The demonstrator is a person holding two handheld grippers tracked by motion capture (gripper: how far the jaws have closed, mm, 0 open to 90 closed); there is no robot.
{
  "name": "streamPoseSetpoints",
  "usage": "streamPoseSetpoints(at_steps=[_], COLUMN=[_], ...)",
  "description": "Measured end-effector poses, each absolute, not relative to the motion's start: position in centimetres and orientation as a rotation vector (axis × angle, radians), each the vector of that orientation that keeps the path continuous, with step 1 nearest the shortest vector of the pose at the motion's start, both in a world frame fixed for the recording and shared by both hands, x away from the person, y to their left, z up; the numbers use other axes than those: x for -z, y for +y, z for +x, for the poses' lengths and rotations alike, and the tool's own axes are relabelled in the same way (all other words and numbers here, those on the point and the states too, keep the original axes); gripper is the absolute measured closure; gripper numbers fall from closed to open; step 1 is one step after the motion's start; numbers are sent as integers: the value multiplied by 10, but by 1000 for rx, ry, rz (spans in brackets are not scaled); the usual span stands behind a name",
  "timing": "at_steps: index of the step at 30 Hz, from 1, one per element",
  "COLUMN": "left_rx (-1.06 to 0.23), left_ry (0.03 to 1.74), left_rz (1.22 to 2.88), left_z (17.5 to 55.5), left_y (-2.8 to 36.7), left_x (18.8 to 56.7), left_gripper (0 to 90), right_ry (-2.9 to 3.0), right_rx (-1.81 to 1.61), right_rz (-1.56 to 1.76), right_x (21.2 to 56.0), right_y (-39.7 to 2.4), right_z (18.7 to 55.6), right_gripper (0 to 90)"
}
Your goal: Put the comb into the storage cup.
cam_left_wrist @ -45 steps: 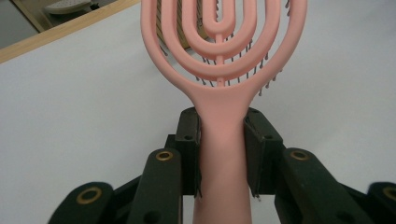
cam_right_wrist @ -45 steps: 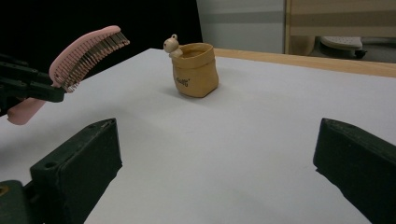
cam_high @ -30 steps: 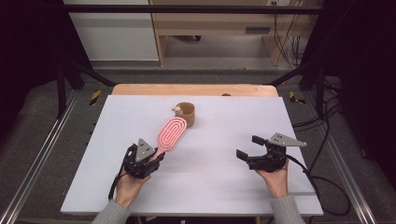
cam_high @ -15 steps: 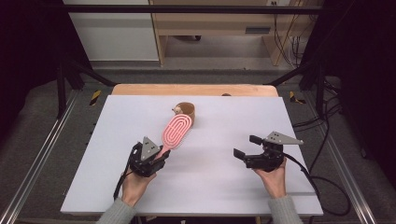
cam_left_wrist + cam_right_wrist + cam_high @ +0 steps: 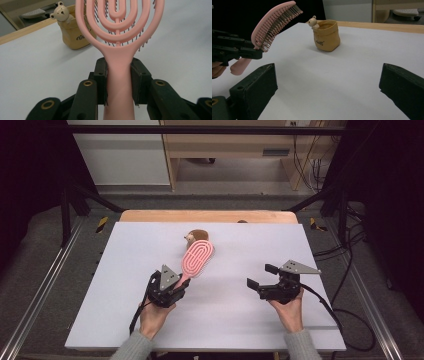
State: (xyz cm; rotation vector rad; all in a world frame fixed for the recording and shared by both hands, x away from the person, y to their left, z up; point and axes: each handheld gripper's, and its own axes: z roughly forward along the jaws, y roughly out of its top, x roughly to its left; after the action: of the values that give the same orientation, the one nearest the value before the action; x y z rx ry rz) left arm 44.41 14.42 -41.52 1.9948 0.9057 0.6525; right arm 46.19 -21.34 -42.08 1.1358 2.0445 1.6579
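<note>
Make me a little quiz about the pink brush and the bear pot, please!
1. True or false: the left gripper is shut on the handle of the pink brush.
2. Which way do the brush's bristles face? A) up B) down toward the table C) it has none
3. Fill in: the right gripper's jaws are ____ and hold nothing.

Key
1. True. Both jaws press on the handle.
2. B. In the right gripper view the bristles point down and the brush is lifted off the table.
3. Open. The bear pot stands beyond them, untouched.
</note>
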Motion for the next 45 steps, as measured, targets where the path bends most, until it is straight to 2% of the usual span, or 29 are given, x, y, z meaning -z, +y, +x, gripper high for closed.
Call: streamPoseSetpoints(at_steps=[45], left_rx=[-684], left_ry=[867], left_rz=[1955], left_z=[447], left_y=[72], left_x=[429], left_gripper=[695], right_ry=[2023], right_rx=[-1745], right_rz=[1158], right_x=[412], right_y=[-180], right_z=[469], right_gripper=[24])
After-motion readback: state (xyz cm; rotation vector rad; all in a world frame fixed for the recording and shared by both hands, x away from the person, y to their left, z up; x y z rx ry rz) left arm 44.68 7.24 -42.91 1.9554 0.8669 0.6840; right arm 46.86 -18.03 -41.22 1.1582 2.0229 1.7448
